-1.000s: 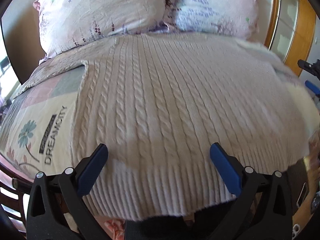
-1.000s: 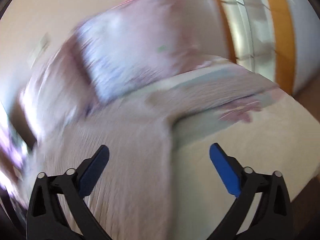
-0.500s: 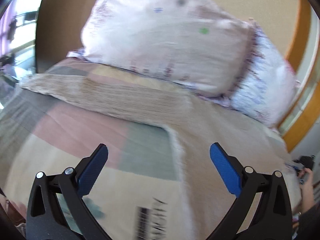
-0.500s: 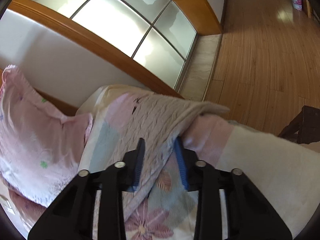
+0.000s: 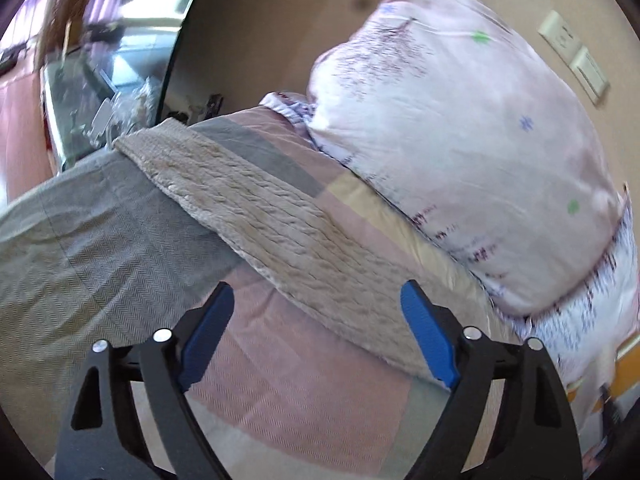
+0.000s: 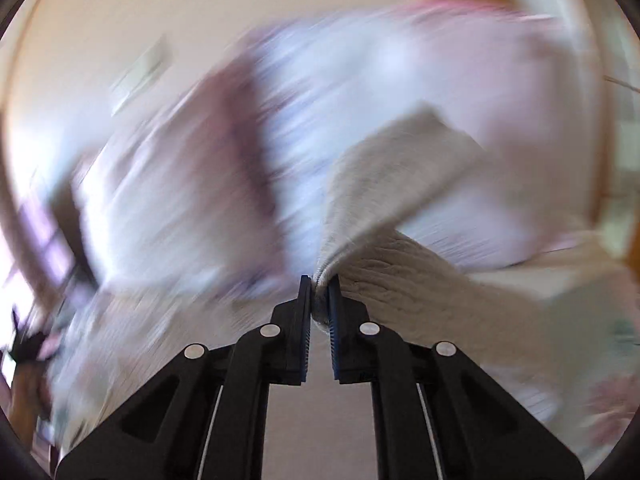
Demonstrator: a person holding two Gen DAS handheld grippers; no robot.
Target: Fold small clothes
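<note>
A beige cable-knit sweater lies on the bed. In the left wrist view its left sleeve [image 5: 276, 236] stretches flat across the bedspread toward the far left. My left gripper [image 5: 318, 312] is open, hovering just above the sleeve's near part, its blue pads on either side. In the blurred right wrist view my right gripper [image 6: 319, 284] is shut on a bunched part of the sweater's right sleeve [image 6: 384, 184], which is lifted and folds over above the jaws.
The patchwork bedspread [image 5: 296, 384] covers the bed. A pink floral pillow [image 5: 460, 128] stands behind the sleeve, a second pillow [image 5: 592, 312] to its right. A window [image 5: 108, 76] is at the far left. Wall switches [image 5: 572, 56] are at the upper right.
My left gripper has swung left from the sweater's body to the left sleeve, still open. My right gripper shut on the right sleeve and is lifting it fast toward the pillows.
</note>
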